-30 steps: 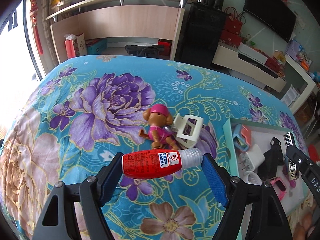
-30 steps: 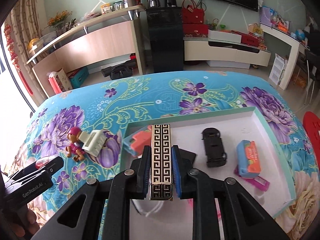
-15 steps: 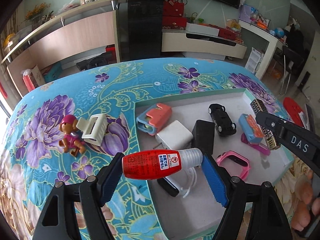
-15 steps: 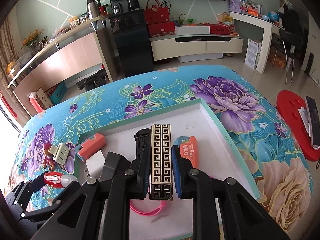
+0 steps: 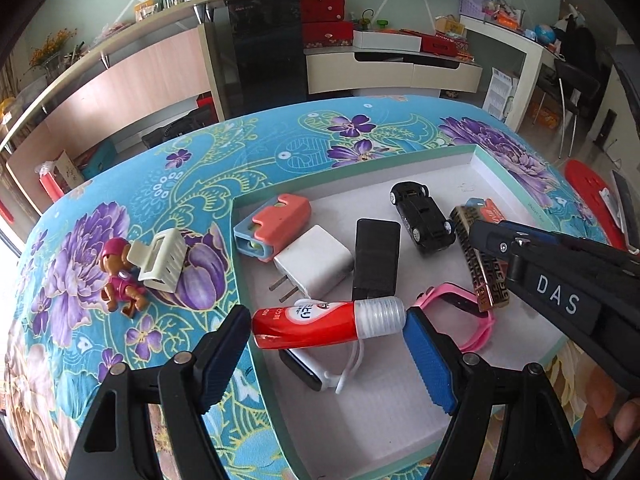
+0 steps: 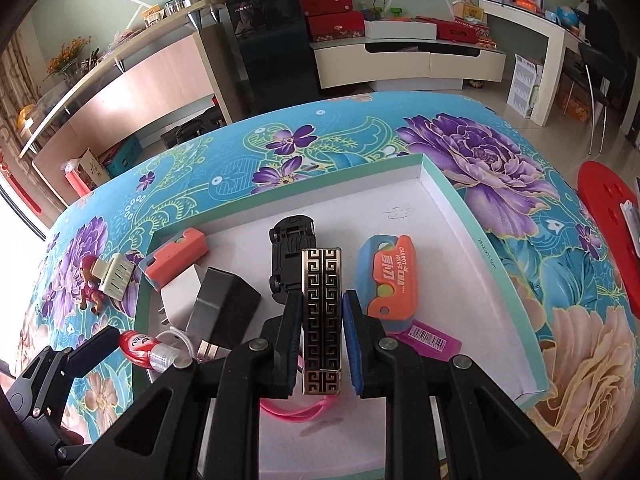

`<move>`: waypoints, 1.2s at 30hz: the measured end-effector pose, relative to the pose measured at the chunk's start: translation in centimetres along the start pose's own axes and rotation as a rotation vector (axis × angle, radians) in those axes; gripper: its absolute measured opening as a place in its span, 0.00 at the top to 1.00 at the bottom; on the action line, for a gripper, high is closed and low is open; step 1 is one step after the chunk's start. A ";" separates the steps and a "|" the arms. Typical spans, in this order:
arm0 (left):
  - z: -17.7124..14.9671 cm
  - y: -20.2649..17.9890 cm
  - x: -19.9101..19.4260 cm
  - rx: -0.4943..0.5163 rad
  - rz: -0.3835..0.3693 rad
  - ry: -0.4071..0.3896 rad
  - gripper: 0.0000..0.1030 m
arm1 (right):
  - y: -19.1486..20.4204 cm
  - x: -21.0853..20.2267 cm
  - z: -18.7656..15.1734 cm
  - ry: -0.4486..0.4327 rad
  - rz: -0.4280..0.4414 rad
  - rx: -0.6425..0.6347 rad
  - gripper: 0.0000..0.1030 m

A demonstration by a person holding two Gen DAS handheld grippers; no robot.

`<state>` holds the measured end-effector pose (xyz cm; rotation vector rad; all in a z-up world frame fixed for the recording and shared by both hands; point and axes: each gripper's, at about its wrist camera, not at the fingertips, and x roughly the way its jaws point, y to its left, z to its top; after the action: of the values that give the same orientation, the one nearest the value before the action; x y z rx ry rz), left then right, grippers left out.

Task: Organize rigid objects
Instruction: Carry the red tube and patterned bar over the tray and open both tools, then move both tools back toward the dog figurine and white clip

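My left gripper (image 5: 326,322) is shut on a red tube with a clear ribbed cap (image 5: 320,322), held crosswise over the left edge of the white tray (image 5: 504,168). My right gripper (image 6: 322,308) is shut on a black-and-gold patterned bar (image 6: 322,300), held over the tray's middle; the bar also shows in the left wrist view (image 5: 478,258). The tube shows in the right wrist view (image 6: 146,350) at lower left.
In the tray lie a black toy car (image 5: 424,216), a black block (image 5: 376,260), a white plug adapter (image 5: 312,266), a pink-and-blue gadget (image 5: 274,226), an orange carrot knife (image 6: 394,280) and a pink watch (image 5: 460,316). A cream hair clip (image 5: 164,266) and a toy figure (image 5: 118,276) lie on the floral cloth.
Both grippers swung right from the floral cloth to over the tray, each keeping its object. The left one has tilted the tube slightly and lowered toward the tray's left edge.
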<state>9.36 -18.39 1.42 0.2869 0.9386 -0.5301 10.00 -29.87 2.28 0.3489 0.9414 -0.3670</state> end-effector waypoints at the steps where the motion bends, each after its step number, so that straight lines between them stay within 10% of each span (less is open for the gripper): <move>1: 0.0 0.0 0.0 -0.001 -0.001 0.001 0.22 | 0.0 -0.1 0.0 -0.003 0.004 0.001 0.79; 23: 0.3 0.7 -1.1 -0.025 -0.039 -0.018 0.16 | 0.0 -1.9 0.7 -0.069 0.015 0.019 0.79; 36: -0.1 9.2 -2.2 -0.254 0.119 -0.047 0.15 | 0.8 -1.2 0.6 -0.052 0.018 0.014 0.79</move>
<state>13.27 -10.00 3.28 0.1000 0.9256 -0.3032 10.13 -29.27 3.73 0.3590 0.8850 -0.3642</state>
